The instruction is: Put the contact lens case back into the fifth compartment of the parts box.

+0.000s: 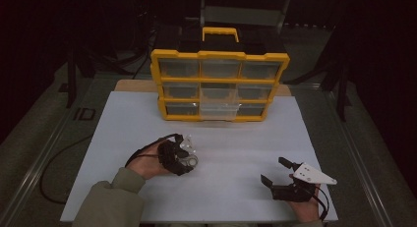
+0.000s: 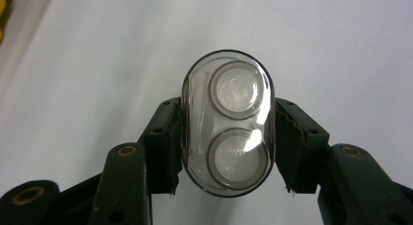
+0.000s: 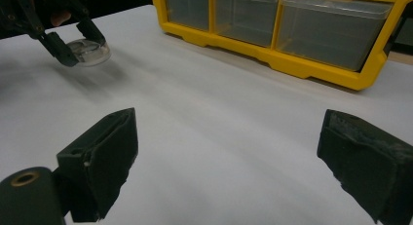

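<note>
So on the left side, the left tongs (image 1: 189, 153) have a clear oval case (image 2: 228, 122) pinched between them, one black jaw pressed against each long side. It's see-through plastic with two round wells stacked one above the other, and it sticks out past the jaw tips. In the high view it sits over the white table (image 1: 231, 138) in front of the person's left hand (image 1: 147, 160); can't tell if it's touching the surface.

Moving right, the yellow drawer organizer (image 1: 220, 84) sits at the far middle of the table, well apart from both tongs, with its middle bottom drawer pulled out a bit.

Over on the right, the right tongs (image 1: 275, 172) are spread wide with nothing between the jaws, just bare table, near the front edge and well away from the case.
</note>
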A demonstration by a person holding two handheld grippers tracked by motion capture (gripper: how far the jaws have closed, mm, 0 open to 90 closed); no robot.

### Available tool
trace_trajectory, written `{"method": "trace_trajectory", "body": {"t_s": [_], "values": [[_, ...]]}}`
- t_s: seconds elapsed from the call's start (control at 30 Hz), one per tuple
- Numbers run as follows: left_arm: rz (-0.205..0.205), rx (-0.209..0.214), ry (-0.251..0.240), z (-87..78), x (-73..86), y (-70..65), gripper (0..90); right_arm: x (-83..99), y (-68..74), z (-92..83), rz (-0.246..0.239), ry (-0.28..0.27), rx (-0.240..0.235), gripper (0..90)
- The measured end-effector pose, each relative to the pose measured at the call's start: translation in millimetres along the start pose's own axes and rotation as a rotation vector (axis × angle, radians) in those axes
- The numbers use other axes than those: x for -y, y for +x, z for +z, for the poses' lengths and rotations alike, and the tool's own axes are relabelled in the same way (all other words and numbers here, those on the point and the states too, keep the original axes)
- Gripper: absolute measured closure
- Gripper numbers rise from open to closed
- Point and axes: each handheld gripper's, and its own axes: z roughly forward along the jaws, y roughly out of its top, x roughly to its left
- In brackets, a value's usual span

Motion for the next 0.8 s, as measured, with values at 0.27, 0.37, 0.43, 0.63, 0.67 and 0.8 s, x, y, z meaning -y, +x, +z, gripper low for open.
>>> {"method": "trace_trajectory", "body": {"t_s": [0.27,0.37,0.43,0.63,0.67,0.8], "values": [[-0.002,-0.017,-0.014,-11.6,-2.0,2.8,49.2,0.1,-0.1,0.1,0.001,0.001,-0.001,8.0],[-0.003,-0.022,-0.019,-14.9,-3.0,3.8,49.2,0.1,0.0,0.2,0.0,0.001,-0.001,7.9],[-0.003,-0.026,-0.019,-17.1,-3.5,4.8,49.2,0.0,-0.1,0.0,0.002,0.0,-0.001,7.9],[-0.003,-0.029,-0.023,-23.9,-6.0,8.1,49.2,0.0,-0.1,0.0,0.002,0.0,-0.001,7.9],[-0.003,-0.029,-0.023,-23.9,-6.0,8.1,49.2,0.0,-0.1,0.0,0.002,0.0,-0.001,7.9],[-0.007,-0.033,-0.03,-28.2,-7.7,10.8,49.3,0.1,-0.2,0.2,0.002,0.001,-0.002,7.9]]}}
